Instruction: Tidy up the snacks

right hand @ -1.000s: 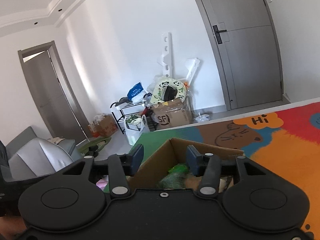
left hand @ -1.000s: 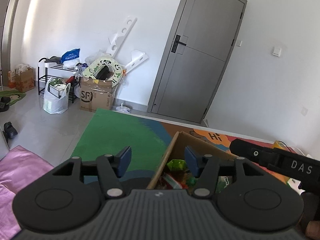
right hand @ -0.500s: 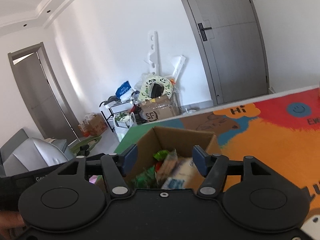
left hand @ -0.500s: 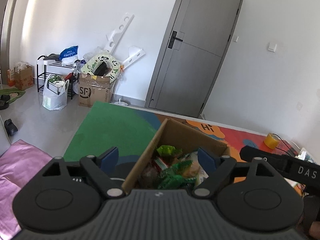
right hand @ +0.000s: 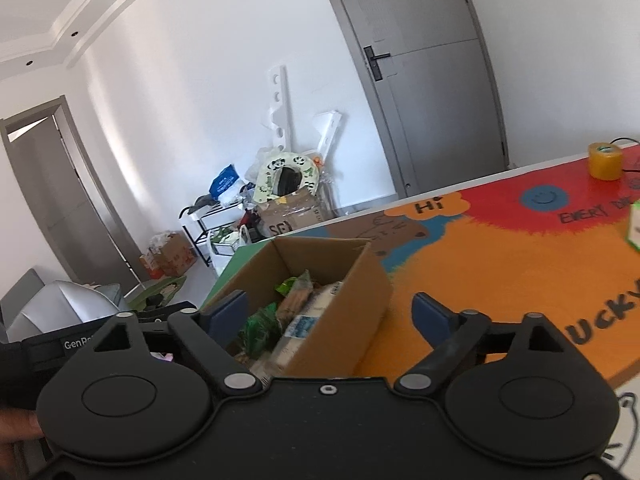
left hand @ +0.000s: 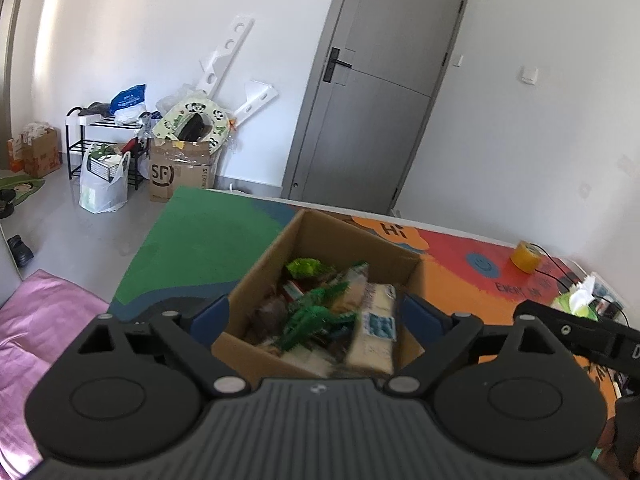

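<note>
Jaws of both grippers, left (left hand: pixel 316 314) and right (right hand: pixel 330 314), wide, empty (one snack box (left hand: pixel 332 240)).

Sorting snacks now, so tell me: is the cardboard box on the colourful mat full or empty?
Fairly full. The open cardboard box holds a loose pile of snack packets, green and pale wrappers reaching near its rim.
</note>
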Demonstrator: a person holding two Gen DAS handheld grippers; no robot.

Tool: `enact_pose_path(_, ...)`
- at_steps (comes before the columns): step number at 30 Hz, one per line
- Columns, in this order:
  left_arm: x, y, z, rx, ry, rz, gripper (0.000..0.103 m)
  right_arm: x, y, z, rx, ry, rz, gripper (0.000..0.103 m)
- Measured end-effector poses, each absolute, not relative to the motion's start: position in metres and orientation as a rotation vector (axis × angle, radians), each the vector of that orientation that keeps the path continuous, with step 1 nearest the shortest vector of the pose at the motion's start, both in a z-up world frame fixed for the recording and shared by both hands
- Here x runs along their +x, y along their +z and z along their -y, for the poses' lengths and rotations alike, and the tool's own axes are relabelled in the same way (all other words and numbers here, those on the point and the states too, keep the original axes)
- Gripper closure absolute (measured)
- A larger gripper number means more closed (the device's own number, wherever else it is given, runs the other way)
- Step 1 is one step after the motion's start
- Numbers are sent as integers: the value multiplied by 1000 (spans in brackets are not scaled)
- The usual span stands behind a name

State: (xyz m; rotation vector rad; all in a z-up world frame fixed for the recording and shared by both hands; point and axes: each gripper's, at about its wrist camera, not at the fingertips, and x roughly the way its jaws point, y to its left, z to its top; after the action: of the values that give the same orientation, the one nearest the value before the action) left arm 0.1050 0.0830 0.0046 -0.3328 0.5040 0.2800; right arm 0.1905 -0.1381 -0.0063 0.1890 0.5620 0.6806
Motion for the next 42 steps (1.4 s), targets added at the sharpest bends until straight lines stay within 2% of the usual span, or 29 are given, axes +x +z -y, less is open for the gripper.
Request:
enact_pose_path(5,102,1,-74,-328,237,-562,7,184,-5,156,200,646,-564,0)
enact_pose_path(17,86,9,-45,-247,182,-581,5,159,-7,186,178,574,-581,0)
enact_pose_path(20,80,13,-40,-239,176,-578,1,150,-5,191,161,557,-577,0)
enact_pose_path(42,44,24,-11,-156,119,-568,1,96,7,224,120,505,-543,0)
